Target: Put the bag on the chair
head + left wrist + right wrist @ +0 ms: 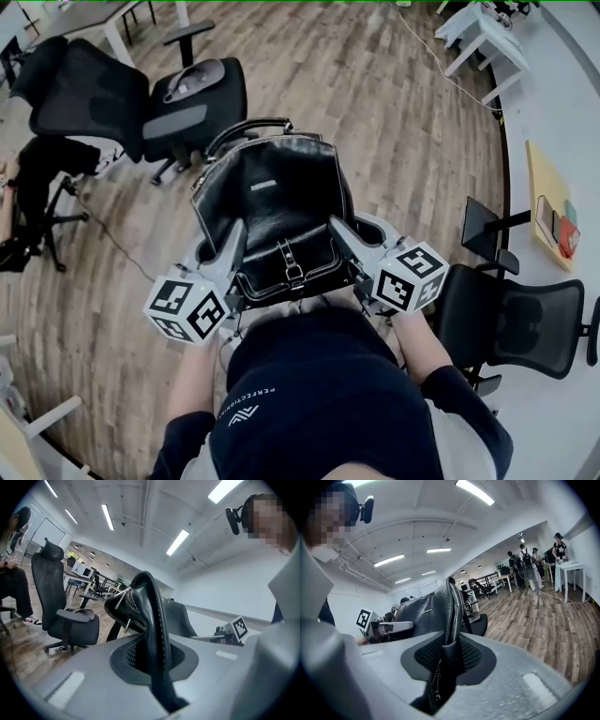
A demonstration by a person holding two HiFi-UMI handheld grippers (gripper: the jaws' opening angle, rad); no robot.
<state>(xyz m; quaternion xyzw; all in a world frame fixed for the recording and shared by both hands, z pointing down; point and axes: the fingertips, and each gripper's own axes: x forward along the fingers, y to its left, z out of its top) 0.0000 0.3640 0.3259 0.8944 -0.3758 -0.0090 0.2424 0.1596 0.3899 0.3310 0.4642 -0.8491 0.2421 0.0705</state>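
A black leather bag point(277, 197) hangs upright in front of me, held by its two side edges. My left gripper point(234, 242) is shut on the bag's left edge, and the left gripper view shows that stitched edge point(151, 620) pinched between the pads. At the opposite side my right gripper point(340, 231) is shut on the bag's right edge point(449, 620), with the zipper running down between its jaws. A black office chair point(192, 98) stands on the wood floor beyond the bag, to its upper left. The same chair point(70, 620) shows at the left of the left gripper view.
A second black chair point(511, 319) stands close at my right. A seated person point(28, 187) and another dark chair point(75, 84) are at the far left. White tables point(487, 37) stand at the top right; several people point(525, 566) stand far off.
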